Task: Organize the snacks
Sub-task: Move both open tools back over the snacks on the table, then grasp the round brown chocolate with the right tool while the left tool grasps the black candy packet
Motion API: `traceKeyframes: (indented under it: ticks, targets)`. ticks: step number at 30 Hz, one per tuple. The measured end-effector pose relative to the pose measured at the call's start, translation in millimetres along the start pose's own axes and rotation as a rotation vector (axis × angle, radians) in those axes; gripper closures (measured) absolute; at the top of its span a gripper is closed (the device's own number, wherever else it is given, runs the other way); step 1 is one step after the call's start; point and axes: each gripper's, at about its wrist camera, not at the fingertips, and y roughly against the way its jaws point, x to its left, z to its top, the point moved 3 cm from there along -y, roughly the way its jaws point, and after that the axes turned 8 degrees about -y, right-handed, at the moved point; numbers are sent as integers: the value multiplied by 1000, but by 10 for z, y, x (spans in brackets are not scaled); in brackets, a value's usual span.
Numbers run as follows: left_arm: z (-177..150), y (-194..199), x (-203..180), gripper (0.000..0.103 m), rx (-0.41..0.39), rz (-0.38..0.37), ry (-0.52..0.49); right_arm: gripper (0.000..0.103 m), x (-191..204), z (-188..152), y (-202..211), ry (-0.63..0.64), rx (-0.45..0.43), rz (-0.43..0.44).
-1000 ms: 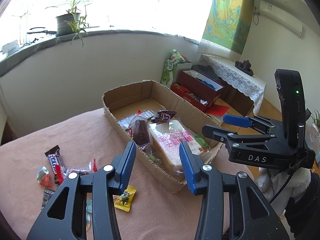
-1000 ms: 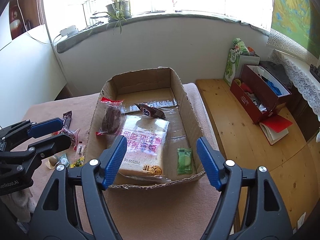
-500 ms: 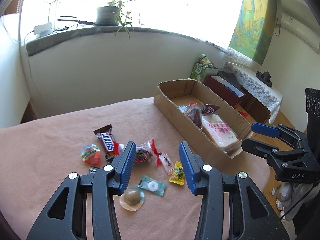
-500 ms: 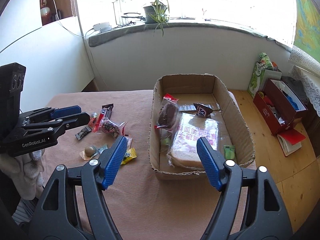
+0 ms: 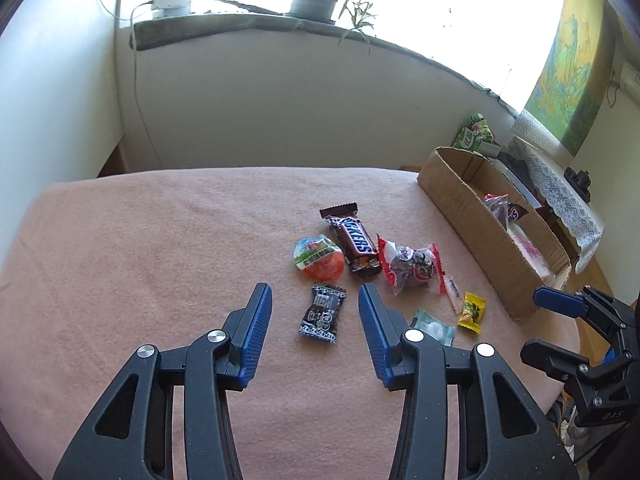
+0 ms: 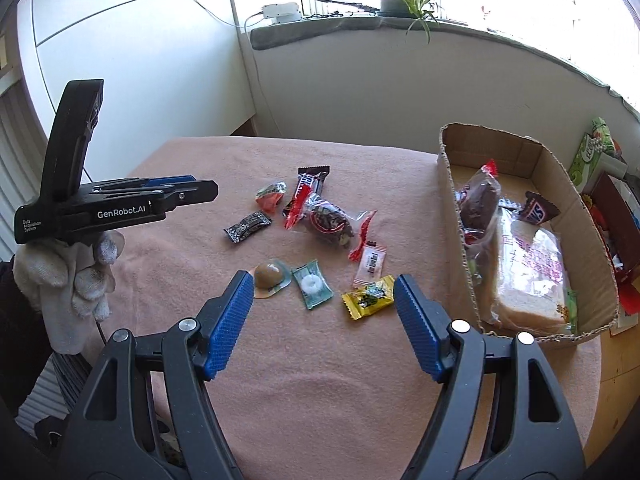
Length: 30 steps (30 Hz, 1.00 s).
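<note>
Left claw (image 5: pixel 315 322), gaping, above black candy (image 5: pixel 322 313) near "SNICKERS" bar (image 5: pixel 353 243).

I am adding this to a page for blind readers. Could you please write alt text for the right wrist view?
An open gripper hovers over loose wrapped snacks on a pink tablecloth, nearest a yellow candy and a green mint. A cardboard box at right holds bagged bread; the other gripper is at left.

Eight loose snacks (image 6: pixel 316 289) on cloth; one cardboard box (image 6: pixel 591 216), perhaps five snacks inside.
</note>
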Motion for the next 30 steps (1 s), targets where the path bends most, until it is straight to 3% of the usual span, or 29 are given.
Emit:
traceKeyframes:
  ticks: [5, 9, 15, 26, 30]
  targets:
    - [-79, -88, 101, 59, 29, 0, 16, 28, 210, -30, -274, 33, 33, 32]
    - [-113, -165, 89, 59, 46, -7, 4, 47, 344, -53, -493, 63, 73, 45]
    - [-135, -312, 47, 59, 75, -14, -27, 56, 413, -54, -765, 78, 117, 44]
    - [-129, -501, -34, 60, 108, -21, -61, 58, 406, -64, -1004, 80, 157, 38]
    - [-128, -556, -59, 62, 118, -12, -75, 65, 448, -49, -1093, 96, 170, 33]
